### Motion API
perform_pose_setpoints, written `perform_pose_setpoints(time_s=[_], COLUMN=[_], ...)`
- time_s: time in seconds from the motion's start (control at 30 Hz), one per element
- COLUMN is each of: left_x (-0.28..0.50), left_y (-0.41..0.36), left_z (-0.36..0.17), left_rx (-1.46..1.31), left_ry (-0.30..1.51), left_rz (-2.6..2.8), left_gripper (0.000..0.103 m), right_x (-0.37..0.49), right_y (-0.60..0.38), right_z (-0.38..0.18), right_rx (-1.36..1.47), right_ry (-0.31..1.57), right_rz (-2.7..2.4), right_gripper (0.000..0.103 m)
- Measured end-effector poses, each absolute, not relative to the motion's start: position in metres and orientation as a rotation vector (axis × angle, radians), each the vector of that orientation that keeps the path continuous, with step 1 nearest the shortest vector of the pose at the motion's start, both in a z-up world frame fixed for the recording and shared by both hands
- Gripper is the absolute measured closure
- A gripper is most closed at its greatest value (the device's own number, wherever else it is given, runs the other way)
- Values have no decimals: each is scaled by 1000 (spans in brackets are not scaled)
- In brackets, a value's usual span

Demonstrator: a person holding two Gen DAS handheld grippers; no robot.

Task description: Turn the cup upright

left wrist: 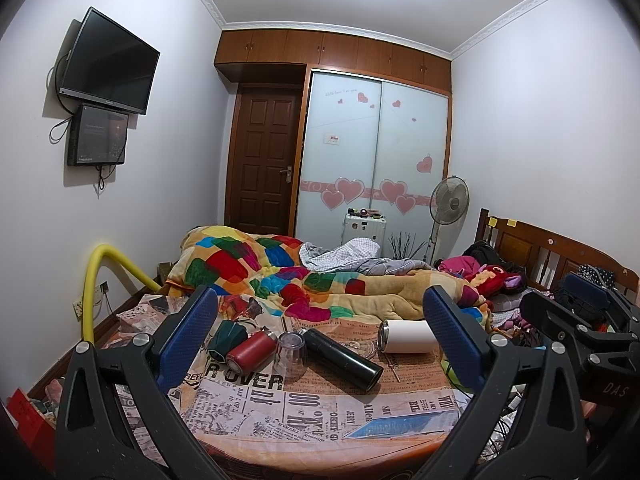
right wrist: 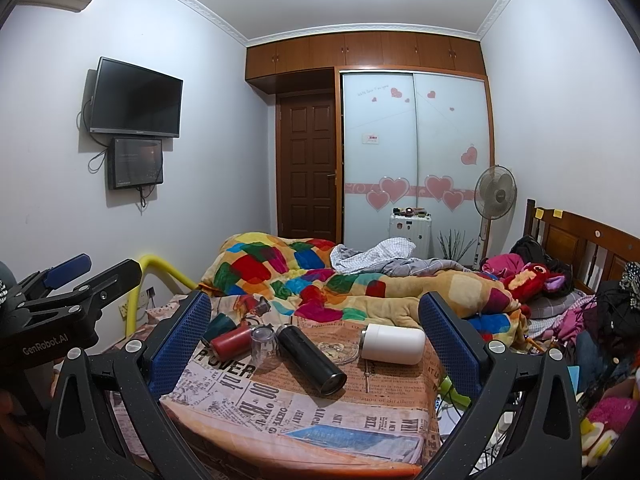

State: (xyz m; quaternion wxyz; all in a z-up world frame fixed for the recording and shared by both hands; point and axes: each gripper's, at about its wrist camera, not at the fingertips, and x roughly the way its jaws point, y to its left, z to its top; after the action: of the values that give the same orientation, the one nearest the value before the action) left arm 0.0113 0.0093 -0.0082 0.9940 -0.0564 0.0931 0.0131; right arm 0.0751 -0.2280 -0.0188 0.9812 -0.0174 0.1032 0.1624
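Several cups lie on a newspaper-print cloth (left wrist: 320,408) (right wrist: 304,412). A dark green cup (left wrist: 227,338) (right wrist: 219,325), a red flask (left wrist: 250,352) (right wrist: 230,339), a black flask (left wrist: 340,354) (right wrist: 310,358) and a white cup (left wrist: 408,336) (right wrist: 394,343) lie on their sides. A clear plastic cup (left wrist: 290,354) (right wrist: 264,344) stands mouth down. My left gripper (left wrist: 320,340) is open and empty, back from the cups. My right gripper (right wrist: 314,340) is open and empty, also back from them. The right gripper also shows at the right of the left wrist view (left wrist: 580,312). The left gripper shows at the left of the right wrist view (right wrist: 72,280).
A colourful quilt (left wrist: 280,276) is heaped behind the cloth. Clothes and a red plush toy (right wrist: 532,280) pile up at the right by the wooden headboard (right wrist: 580,240). A yellow padded rail (left wrist: 96,280) stands at the left. A fan (right wrist: 494,196) and wardrobe stand at the back.
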Motion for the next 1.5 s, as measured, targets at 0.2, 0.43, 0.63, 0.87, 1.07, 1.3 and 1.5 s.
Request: perform_pose_setpoints(time_s=[0.2,0.43,0.63,0.87,1.07,1.3,1.5], left_x=[11,16,32,72,117,166,189], left_y=[10,12,21,46,72,98,111], left_z=[-8,-11,-22,-54,-97,-157,-197], left_rx=[-114,-117,-133,-146,-173,-191,-226], left_ry=[187,195,224,302,427,580,676], left_rz=[26,30,45,89,123,164,174], left_gripper=[0,0,0,0,0,0,0], right_x=[73,82,91,137,201,275,339], right_y=[-228,-224,-210,-200,-177,-144,-124], right_z=[-19,-23,-30,-58,-95,-146,-202], right_rx=[-36,-44,-52,-76,-170,-323,-372], right_ry=[208,223,264,370,522,723,943], right_rz=[327,330,341,353,370,429,481], right_gripper=[0,0,0,0,0,0,3])
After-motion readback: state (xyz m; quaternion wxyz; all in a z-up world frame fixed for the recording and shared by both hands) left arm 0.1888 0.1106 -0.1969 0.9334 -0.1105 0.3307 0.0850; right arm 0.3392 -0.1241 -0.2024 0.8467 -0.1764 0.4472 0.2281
